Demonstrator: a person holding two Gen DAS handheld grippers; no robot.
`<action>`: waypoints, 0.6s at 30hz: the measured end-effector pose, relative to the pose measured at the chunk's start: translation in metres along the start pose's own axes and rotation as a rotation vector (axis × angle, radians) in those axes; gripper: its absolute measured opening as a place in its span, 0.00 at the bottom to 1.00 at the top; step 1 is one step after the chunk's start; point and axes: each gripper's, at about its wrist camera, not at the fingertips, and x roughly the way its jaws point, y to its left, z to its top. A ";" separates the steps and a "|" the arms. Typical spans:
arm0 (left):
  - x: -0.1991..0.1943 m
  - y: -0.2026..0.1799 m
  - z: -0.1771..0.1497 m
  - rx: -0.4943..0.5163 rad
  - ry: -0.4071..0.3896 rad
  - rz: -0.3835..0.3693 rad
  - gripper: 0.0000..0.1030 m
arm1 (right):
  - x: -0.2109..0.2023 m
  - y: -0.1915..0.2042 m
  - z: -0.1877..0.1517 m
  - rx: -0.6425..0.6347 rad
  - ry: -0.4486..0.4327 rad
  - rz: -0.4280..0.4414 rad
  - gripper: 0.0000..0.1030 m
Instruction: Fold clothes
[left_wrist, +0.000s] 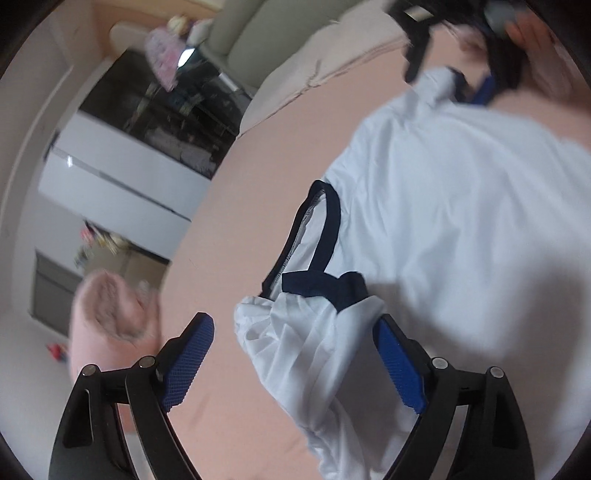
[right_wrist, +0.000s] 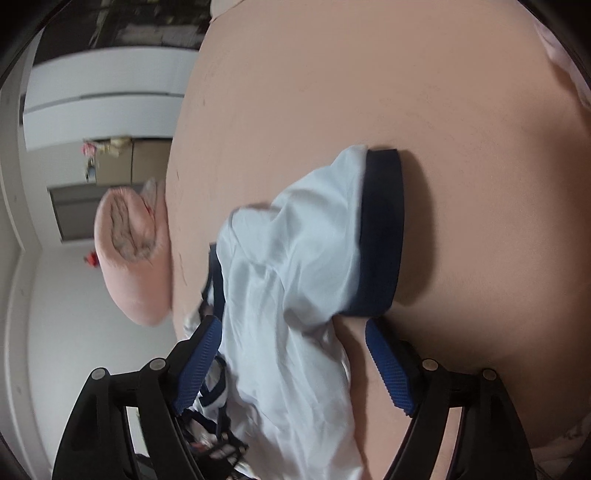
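T-shirt (left_wrist: 461, 206) fabric, white with navy trim, lies between the spread fingers of your left tool (left_wrist: 295, 354): the jaws stand wide, the bunched sleeve touches the right-hand blue pad (left_wrist: 397, 365), and the left-hand pad sits apart from the cloth. Your right tool (right_wrist: 293, 363) is just as wide open in its own view, with the other sleeve (right_wrist: 295, 266) and its navy cuff (right_wrist: 382, 232) draped between the pads, neither pad pressing in. From the left wrist view, your right tool (left_wrist: 458, 48) shows at the shirt's far corner, your hand (left_wrist: 524, 26) wrapped around it, blurred. The garment is spread on a pink bed (left_wrist: 258, 166). A pink rolled pillow (right_wrist: 129, 254) sits at the bed's edge, apart from the shirt.
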 end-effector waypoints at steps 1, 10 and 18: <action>0.000 0.006 -0.002 -0.057 -0.001 -0.034 0.86 | 0.002 -0.001 0.001 0.013 -0.009 0.011 0.80; -0.018 0.062 0.005 -0.486 -0.068 -0.337 0.86 | 0.018 0.013 0.012 0.064 -0.043 0.034 1.00; -0.019 0.073 0.002 -0.686 -0.077 -0.419 0.86 | 0.032 0.014 0.027 0.156 -0.085 0.157 1.00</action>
